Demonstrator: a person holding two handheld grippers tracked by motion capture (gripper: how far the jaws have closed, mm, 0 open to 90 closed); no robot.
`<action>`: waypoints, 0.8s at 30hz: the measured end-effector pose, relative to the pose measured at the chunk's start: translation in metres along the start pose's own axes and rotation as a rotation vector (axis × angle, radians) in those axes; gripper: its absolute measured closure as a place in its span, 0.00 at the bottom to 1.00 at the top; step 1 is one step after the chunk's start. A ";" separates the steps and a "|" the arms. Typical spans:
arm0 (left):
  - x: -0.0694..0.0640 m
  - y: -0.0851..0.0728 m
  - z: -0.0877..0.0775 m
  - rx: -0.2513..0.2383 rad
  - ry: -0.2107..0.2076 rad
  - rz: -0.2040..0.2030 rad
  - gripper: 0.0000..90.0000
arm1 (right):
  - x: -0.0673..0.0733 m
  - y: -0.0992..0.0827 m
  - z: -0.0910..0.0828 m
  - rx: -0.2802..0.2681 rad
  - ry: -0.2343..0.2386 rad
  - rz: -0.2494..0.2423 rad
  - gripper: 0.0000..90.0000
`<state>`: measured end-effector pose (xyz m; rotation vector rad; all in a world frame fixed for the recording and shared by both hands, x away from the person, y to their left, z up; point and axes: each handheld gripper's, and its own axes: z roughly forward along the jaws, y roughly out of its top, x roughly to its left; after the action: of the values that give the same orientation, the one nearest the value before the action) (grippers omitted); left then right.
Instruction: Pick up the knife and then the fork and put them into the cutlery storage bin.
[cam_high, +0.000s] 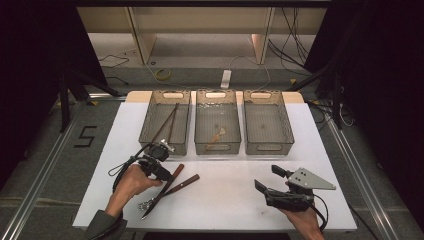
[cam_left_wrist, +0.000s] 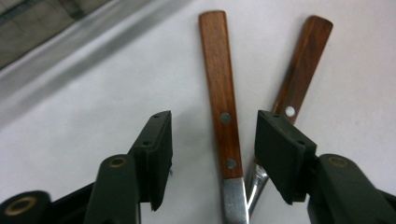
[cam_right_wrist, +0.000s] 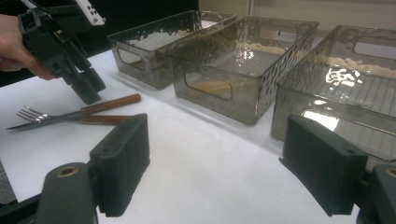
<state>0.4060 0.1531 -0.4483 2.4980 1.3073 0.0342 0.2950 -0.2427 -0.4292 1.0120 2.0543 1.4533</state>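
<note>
A wooden-handled knife (cam_high: 172, 179) and a wooden-handled fork (cam_high: 186, 182) lie crossed on the white table (cam_high: 225, 200), near its front left. My left gripper (cam_high: 167, 176) points down over their handles. In the left gripper view, the knife handle (cam_left_wrist: 220, 93) lies between the open jaws without touching either pad. The fork handle (cam_left_wrist: 303, 60) runs partly behind the right-hand jaw. My right gripper (cam_high: 268, 177) is held open and empty near the front right, and in its own view the left gripper (cam_right_wrist: 86, 91) stands above the fork (cam_right_wrist: 51, 115).
Three clear grey bins stand in a row at the back of the table. The left bin (cam_high: 162, 148) holds chopsticks (cam_high: 167, 122), the middle bin (cam_high: 217, 148) a small wooden piece (cam_high: 219, 133), and the right bin (cam_high: 268, 148) looks bare.
</note>
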 end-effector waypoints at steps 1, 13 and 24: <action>-0.001 -0.001 0.000 0.002 0.002 0.002 0.54 | 0.000 0.000 0.000 0.001 0.001 0.000 0.26; -0.009 -0.008 0.012 0.004 0.007 0.032 0.67 | 0.001 0.000 0.000 0.001 0.003 -0.002 0.26; -0.012 -0.010 0.015 0.002 0.062 0.065 0.77 | 0.001 0.000 0.000 0.004 0.003 -0.005 0.26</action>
<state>0.3938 0.1445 -0.4634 2.5599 1.2502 0.1260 0.2945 -0.2414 -0.4291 1.0059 2.0611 1.4504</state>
